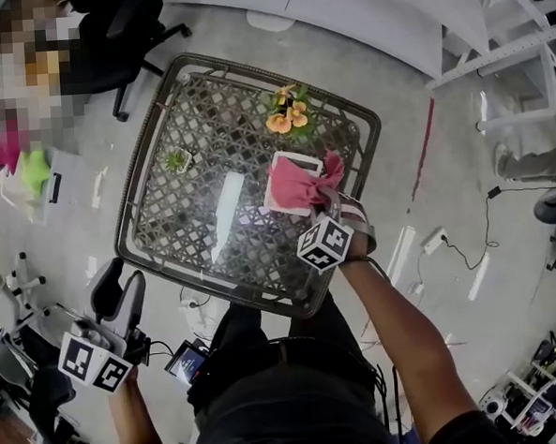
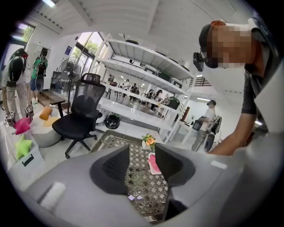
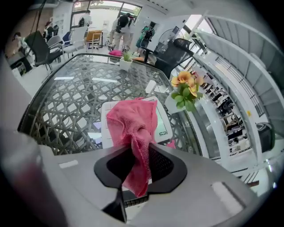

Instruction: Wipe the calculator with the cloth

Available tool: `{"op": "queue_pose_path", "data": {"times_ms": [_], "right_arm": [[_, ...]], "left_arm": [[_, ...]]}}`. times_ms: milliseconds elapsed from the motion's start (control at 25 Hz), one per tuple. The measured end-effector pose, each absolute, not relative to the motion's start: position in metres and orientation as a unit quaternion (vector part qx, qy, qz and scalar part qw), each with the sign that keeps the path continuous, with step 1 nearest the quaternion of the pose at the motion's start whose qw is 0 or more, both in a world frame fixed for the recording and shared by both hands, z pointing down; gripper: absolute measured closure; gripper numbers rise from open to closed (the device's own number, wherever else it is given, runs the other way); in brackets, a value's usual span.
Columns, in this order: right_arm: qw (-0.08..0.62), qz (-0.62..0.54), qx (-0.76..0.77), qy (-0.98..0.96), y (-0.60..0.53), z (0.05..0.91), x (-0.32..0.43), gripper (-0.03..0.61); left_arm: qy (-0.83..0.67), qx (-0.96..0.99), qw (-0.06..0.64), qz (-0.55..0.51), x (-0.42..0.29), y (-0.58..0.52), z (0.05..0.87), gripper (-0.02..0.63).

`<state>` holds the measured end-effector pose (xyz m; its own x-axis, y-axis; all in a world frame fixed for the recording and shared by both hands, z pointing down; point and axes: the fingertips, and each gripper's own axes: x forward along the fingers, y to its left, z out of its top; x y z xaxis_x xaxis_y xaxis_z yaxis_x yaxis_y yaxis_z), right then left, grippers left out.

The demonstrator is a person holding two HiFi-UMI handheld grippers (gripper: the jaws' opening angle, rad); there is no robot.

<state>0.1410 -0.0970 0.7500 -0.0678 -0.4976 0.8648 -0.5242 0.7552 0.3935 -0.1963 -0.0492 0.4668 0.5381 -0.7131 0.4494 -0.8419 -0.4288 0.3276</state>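
Off the table's near left corner, the left gripper (image 1: 122, 280) hangs with jaws spread and empty. On the glass-topped wicker table (image 1: 191, 175) lies the white calculator (image 3: 162, 123). The pink cloth (image 3: 131, 119) is draped over it, a fold pinched tight in the right gripper (image 3: 140, 165). The cloth looks soft and limp, so it is best held bunched. The light calculator may skid on the glass.

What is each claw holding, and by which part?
The right claw pinches the pink cloth by a bunched fold, the rest draped over the calculator. The left claw holds nothing, its jaws apart.

The cloth (image 3: 131, 122) lies on the calculator (image 3: 162, 120) on the table (image 1: 178, 199), flowers (image 1: 288, 113) just behind.
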Motion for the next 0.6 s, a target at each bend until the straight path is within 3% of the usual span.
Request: {"op": "queue_pose_path", "data": {"times_ms": [280,600], "right_arm": [[0.463,0.194,0.474,-0.723,-0.098,0.73,0.15,0.497],[0.436,0.265,0.487,-0.709,-0.085,0.755,0.119,0.495]], "left_arm": [[-0.465,0.836,0.264,0.122,-0.195,-0.046,0.466,0.422],[-0.47,0.833,0.267,0.12,-0.205,-0.038,0.47,0.423]]}}
